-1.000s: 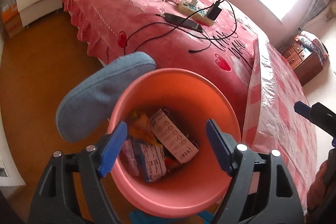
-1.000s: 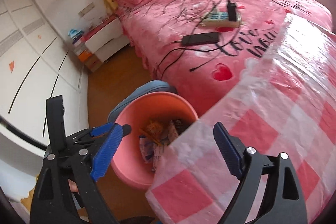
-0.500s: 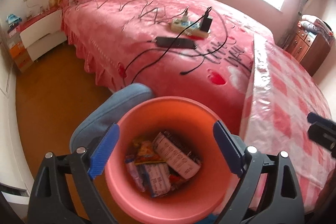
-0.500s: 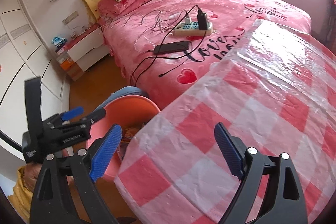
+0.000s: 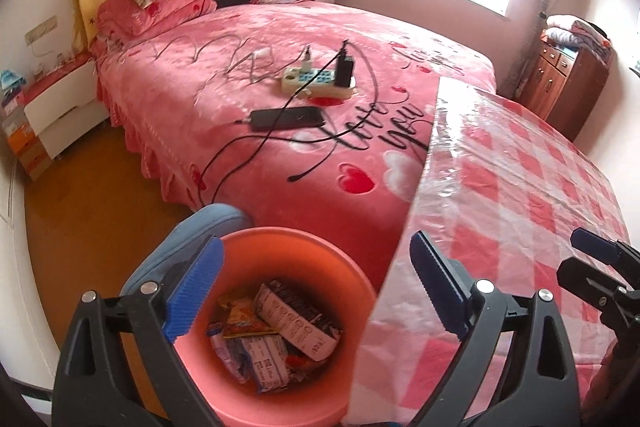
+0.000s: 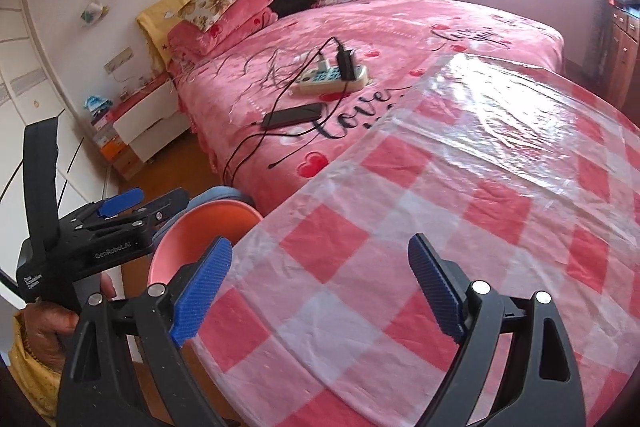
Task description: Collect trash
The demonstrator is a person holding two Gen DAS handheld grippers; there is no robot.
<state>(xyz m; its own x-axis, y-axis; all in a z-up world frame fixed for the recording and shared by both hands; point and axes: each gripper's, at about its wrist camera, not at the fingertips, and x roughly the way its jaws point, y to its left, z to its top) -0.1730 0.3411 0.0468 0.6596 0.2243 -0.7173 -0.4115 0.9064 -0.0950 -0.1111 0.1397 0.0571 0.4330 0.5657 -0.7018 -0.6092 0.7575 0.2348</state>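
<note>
The left gripper (image 5: 316, 291) hangs with its jaws spread wide and nothing between them, above and just short of the salmon-pink bin (image 5: 352, 267), which fills the 6 o'clock part of its view. The right gripper (image 6: 320, 287) is likewise spread and empty, poised over the checked tablecloth (image 6: 460, 211), with the bin's rim showing at its 9 o'clock. The trash (image 5: 280, 335), a heap of wrappers and a printed packet, already lies in the bottom of the bin, beside the table's edge and in front of a blue-grey cushion (image 5: 192, 231) at 10 o'clock. No loose litter shows on the cloth, so the step in hand looks like checking for leftovers. To do that well, sweep both cameras slowly across the cloth and floor. The charger cables (image 5: 256, 147), power strip (image 5: 320, 79) and phone (image 5: 288, 117) on the bed at 12 o'clock are not rubbish; leave them.
</note>
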